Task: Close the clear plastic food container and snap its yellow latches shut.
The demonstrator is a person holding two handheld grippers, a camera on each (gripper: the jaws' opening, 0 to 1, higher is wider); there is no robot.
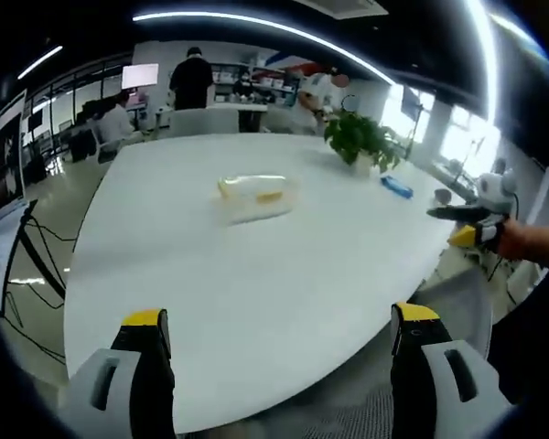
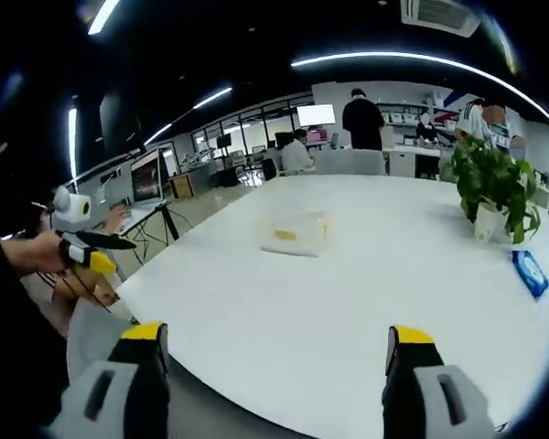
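You are facing a smooth white table with a faint sheen. At its twelve o'clock sits a clear plastic food container with yellow plastic latches. At two o'clock lies a glossy blue packet beside a leafy plant.

**Left gripper view: container unattended on table**

Clear container with yellow latches rests mid-table, well apart from the left gripper, jaws spread. Right gripper enters at the right edge. Potted plant and blue object beyond.
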